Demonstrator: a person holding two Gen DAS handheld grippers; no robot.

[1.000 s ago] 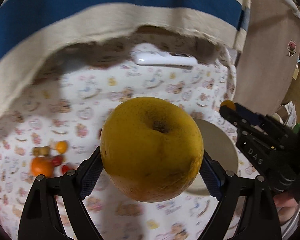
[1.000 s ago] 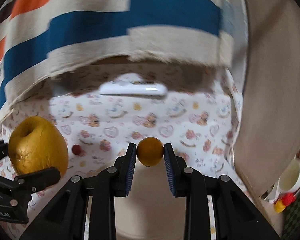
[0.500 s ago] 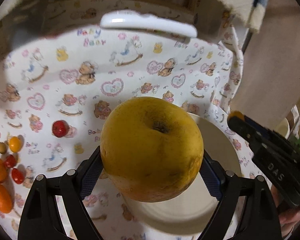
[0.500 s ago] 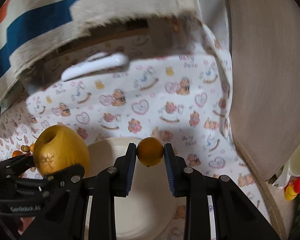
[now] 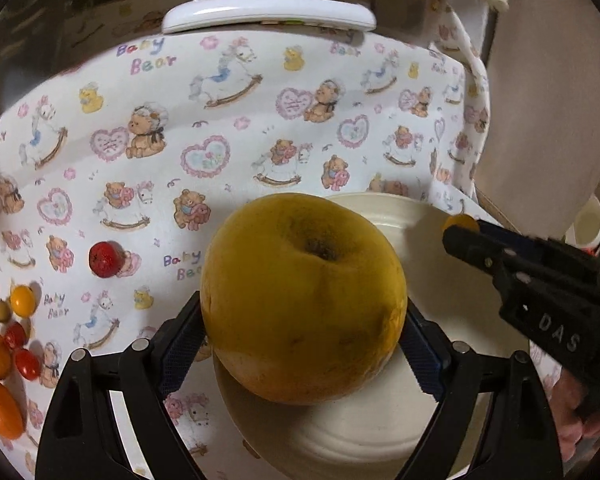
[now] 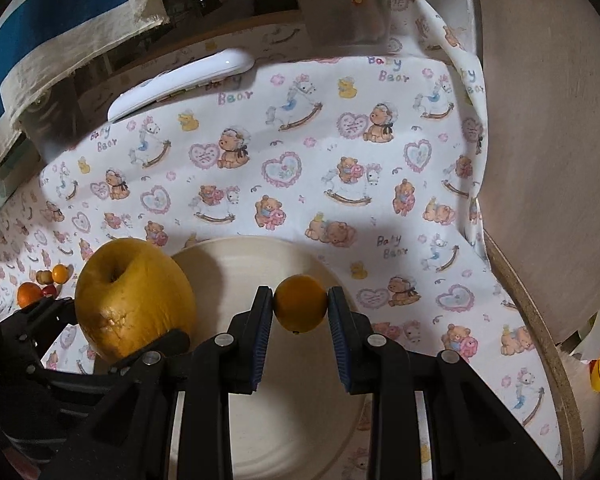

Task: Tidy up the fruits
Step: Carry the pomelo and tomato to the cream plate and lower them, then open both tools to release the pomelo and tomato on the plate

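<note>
The left gripper (image 5: 302,344) has its blue-padded fingers (image 5: 182,344) spread wide and clamped on a large, round yellow-brown fruit with a dark dimple on top (image 5: 302,298). The fruit hangs above the near left part of a cream-white round ceramic plate (image 5: 440,312); whether it touches the plate cannot be told. The right gripper (image 6: 300,314) grasps a small round orange fruit (image 6: 300,304) between closely set fingers (image 6: 262,320), over the middle of the same plate. In the right wrist view the two fruits hang near each other, the big one to the left.

The plate lies on a table covered by a white cloth printed with teddy bears, hearts and rocking horses (image 5: 220,120). A small red fruit (image 5: 106,259) lies alone on the cloth left of the plate. Farther left, at the edge, sits a cluster of small orange, yellow and red fruits (image 5: 8,344). A long white plastic remote-like object (image 5: 268,14) lies at the far edge of the cloth.
</note>
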